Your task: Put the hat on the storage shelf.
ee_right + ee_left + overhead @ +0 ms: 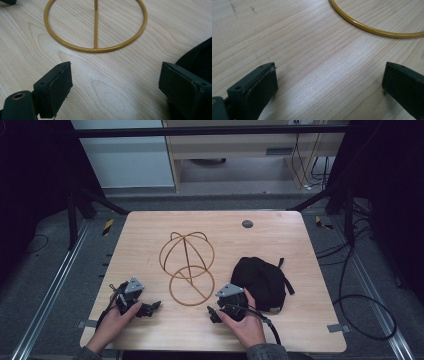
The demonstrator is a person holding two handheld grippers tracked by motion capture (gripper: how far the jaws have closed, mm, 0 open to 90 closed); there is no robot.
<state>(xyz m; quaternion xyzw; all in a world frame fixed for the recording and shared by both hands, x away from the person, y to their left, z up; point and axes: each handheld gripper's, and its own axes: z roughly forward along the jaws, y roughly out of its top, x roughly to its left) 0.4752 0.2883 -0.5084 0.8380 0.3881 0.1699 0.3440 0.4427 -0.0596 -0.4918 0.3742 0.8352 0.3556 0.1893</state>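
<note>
Open right tool (115, 82) beside black bag (261, 281), bag shut.

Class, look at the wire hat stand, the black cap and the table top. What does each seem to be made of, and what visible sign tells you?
Wire hat stand: probably metal rod with a glossy golden coating; thin, rigid hoops with a shine along them. Black cap: likely soft matte fabric; it slumps and trails a strap. Table top: pale wood or wood-look laminate; grain lines show, smooth with a slight sheen.

Stand (187, 268): golden-yellow wire. Cap (261, 281): black. Table (150, 227): pale wood grain. Grippers (150, 308) (214, 312): black, grey top plates.
</note>
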